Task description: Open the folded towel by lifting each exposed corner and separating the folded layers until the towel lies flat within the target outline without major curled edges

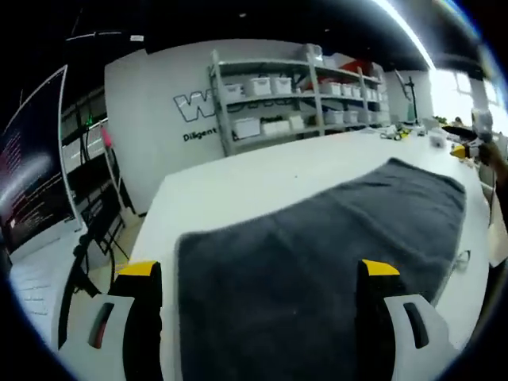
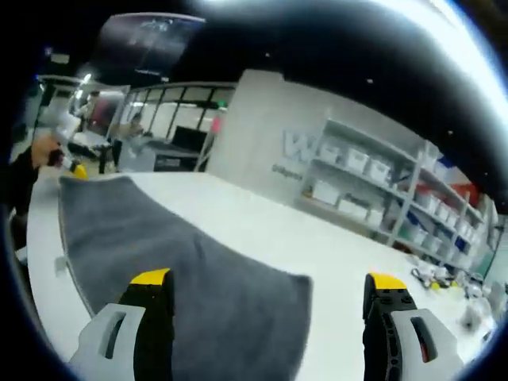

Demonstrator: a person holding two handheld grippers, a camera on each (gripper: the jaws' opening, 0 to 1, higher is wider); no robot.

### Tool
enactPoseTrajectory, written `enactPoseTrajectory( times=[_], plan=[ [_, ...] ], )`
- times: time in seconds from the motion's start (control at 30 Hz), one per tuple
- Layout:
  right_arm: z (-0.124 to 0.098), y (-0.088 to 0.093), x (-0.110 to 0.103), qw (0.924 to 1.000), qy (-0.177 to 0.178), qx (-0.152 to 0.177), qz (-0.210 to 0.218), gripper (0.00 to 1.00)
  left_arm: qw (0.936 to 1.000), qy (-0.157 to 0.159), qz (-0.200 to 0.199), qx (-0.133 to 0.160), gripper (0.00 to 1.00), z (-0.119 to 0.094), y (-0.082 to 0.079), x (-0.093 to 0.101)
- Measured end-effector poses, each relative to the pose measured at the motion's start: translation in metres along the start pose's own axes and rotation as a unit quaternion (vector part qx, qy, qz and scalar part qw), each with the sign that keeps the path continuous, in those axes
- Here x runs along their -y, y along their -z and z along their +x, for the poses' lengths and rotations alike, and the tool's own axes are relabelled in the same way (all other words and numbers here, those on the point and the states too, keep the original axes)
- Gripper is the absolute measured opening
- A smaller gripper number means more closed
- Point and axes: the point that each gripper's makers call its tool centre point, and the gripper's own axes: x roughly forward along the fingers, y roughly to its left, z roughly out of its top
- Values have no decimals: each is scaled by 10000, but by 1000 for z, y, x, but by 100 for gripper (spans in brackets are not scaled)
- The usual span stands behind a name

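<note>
Towel [image 1: 317, 254] lies spread beneath both wide-open claws [image 1: 262, 274] [image 2: 270, 286], its near edge cut off below them.

A dark grey terry towel [image 1: 317, 254] lies spread flat across the white tabletop [image 1: 238, 190]. The left tongs [image 1: 262, 305], yellow-tipped with white bodies, stand wide apart over its near edge, holding nothing. Grey metal shelving [image 1: 294, 99] with white bins lines the far wall.
</note>
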Motion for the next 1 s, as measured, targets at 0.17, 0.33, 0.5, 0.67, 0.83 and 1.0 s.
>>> enactPoseTrajectory(
  times=[0.17,0.33,0.5,0.67,0.83,1.0],
  plan=[
    [7,3,5,9999,-51,-137,-74,99,9999,-125,0,-42,100,-1,-4,-6],
    [10,3,18,9996,39,-265,15,100,9999,-141,60,-37,100,2,-12,-7],
    [17,1,28,9996,48,-241,100,99,9995,-176,194,-151,100,9,-22,-13],
    [24,6,30,9991,-47,-418,37,98,9998,-71,45,-202,100,21,-28,-16],
    [32,10,36,9984,-119,-529,166,95,9993,-135,-29,-348,100,30,-24,-28],
    [41,10,49,9975,-91,-695,124,94,9982,52,-177,-563,100,41,-20,-34]
  ],
)
